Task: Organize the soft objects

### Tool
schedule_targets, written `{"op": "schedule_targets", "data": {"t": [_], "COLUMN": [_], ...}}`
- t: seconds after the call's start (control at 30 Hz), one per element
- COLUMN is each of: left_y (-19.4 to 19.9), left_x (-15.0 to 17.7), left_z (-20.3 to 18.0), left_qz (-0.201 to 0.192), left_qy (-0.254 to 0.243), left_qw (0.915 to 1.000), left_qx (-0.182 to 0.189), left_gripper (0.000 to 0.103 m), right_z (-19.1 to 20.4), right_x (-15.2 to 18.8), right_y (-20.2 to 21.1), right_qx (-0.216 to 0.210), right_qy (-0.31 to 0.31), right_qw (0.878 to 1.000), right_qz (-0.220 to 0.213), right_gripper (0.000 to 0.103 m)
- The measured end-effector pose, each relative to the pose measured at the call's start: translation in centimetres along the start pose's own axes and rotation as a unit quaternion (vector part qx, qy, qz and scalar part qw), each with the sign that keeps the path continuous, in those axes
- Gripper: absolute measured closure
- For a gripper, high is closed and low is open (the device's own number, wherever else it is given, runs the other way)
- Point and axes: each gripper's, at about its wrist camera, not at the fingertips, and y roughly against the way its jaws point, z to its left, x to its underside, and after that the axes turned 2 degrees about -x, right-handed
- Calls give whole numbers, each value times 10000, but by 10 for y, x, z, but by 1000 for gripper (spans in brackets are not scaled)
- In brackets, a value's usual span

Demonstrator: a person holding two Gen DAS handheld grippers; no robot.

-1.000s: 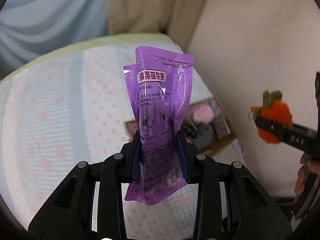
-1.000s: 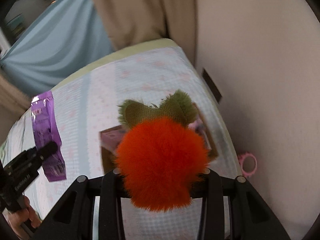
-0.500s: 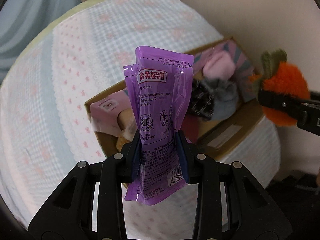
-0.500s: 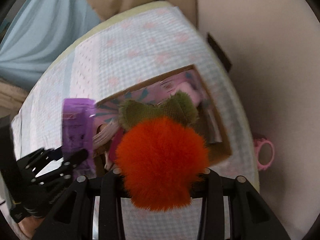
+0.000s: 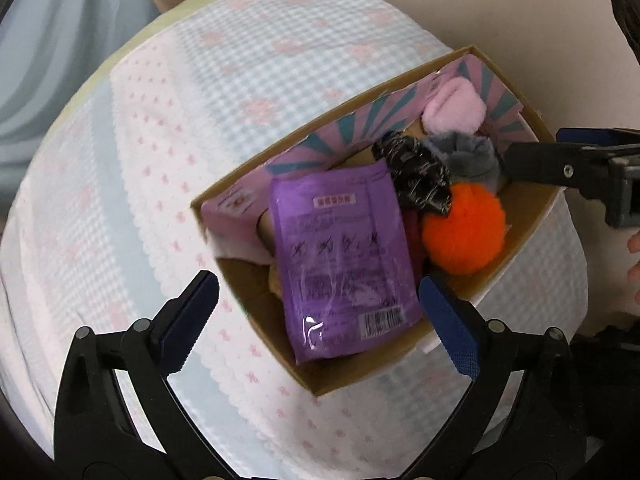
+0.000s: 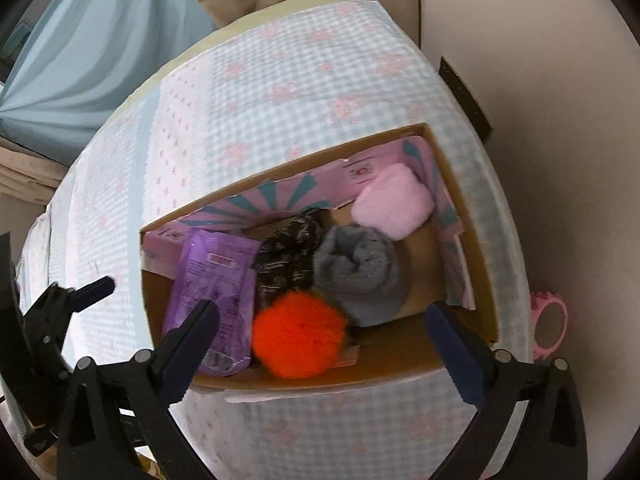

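Opening wide, my left gripper (image 5: 318, 316) hangs over the cardboard box (image 5: 532, 236), its pads clear of the purple pouch (image 5: 344, 256) lying inside. My right gripper (image 6: 320, 350) is opening too, nothing pinched; the orange plush (image 6: 298, 334) rests in the box, touching the pouch, black scrunchie (image 6: 290, 258) and grey sock roll (image 6: 360, 272).

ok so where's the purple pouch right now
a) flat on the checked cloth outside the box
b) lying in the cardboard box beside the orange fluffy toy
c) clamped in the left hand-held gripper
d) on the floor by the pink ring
b: the purple pouch lies inside the cardboard box next to the orange fluffy toy, and the left hand-held gripper, its jaws opening, has nothing pressed between its pads.
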Motion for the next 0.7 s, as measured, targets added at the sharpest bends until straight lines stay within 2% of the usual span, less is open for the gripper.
{"op": "schedule_targets", "data": {"t": [0.2, 0.43, 0.7], "left_y": [12, 39, 115], "left_x": [9, 15, 39], "left_z": [9, 17, 51], "left_qz": [-28, -291, -840], "left_qy": [229, 441, 1042], "left_qw": [9997, 9986, 9910], "left_qx": [-47, -36, 75], "left_gripper": [3, 3, 3], "right_z": [0, 17, 60], "right_x": [4, 7, 18], "right_y": [7, 31, 103], "right_qx": [-14, -5, 38], "right_qy": [-28, 130, 319], "right_qw": [10000, 9997, 9965], "right_qz": [-13, -197, -772], "right_gripper": [0, 0, 0]}}
